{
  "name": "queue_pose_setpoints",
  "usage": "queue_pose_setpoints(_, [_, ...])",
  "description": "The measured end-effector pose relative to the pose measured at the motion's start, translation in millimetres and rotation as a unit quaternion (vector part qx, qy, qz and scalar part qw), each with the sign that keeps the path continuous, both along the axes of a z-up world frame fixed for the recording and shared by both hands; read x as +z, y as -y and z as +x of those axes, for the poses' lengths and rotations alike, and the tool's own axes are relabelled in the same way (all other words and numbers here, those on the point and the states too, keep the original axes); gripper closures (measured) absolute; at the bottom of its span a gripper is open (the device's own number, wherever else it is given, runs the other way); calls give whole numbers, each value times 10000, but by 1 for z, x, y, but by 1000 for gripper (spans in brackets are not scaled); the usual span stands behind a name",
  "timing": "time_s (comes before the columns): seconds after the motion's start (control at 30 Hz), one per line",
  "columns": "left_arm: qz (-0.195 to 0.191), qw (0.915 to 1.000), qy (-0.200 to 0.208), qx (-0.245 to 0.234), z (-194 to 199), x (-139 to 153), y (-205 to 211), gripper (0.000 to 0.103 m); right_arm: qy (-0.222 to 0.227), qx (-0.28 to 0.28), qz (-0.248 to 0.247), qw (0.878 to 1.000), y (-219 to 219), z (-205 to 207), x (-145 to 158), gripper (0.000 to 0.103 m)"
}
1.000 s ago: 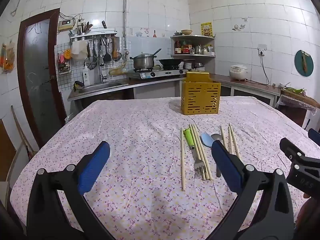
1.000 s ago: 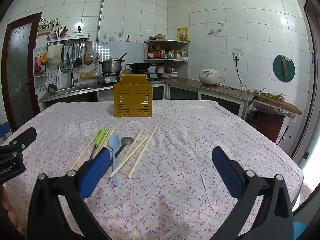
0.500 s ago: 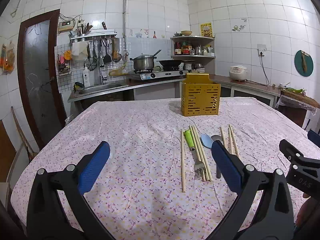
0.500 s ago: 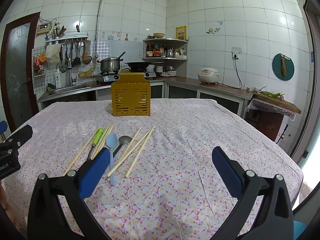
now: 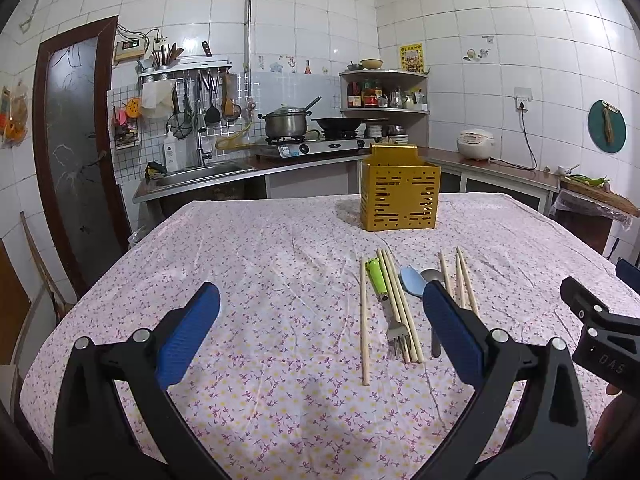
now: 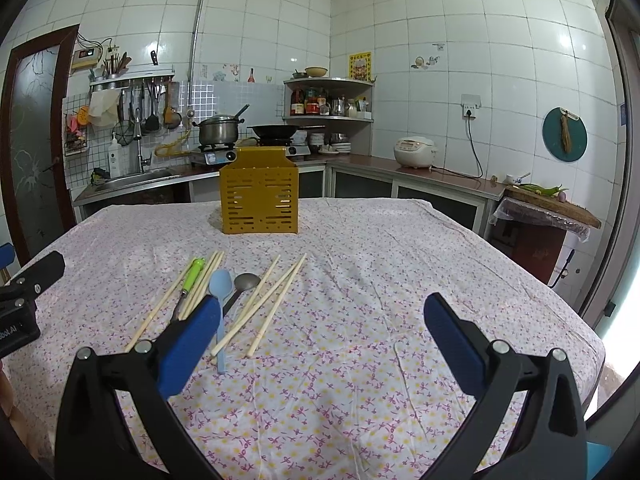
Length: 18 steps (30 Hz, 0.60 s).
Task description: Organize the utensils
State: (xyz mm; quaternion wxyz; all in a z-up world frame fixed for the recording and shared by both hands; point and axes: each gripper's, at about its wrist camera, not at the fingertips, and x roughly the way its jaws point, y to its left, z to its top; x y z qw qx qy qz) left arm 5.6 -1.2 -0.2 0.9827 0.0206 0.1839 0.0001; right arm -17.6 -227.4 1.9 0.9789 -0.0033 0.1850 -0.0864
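While both grippers, left (image 5: 320, 332) and right (image 6: 320, 340), gape empty, chopsticks (image 6: 276, 300), fork (image 5: 384, 300) and spoons (image 6: 220, 300) lie between them and the yellow holder (image 6: 259, 200). Its contents cannot be seen.

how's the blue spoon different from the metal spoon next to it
The blue spoon is pale blue plastic; the metal spoon is grey steel. The blue spoon's bowl looks longer, the metal spoon's rounder. Both lie flat on the tablecloth, bowls toward the yellow holder.
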Motion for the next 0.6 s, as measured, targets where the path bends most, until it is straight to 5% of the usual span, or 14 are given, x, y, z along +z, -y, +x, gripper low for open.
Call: queue_pose_setpoints(0.6, [25,10000,35,-24,-2,5,4,5,32,-20,17,10000,0,-1,2,4])
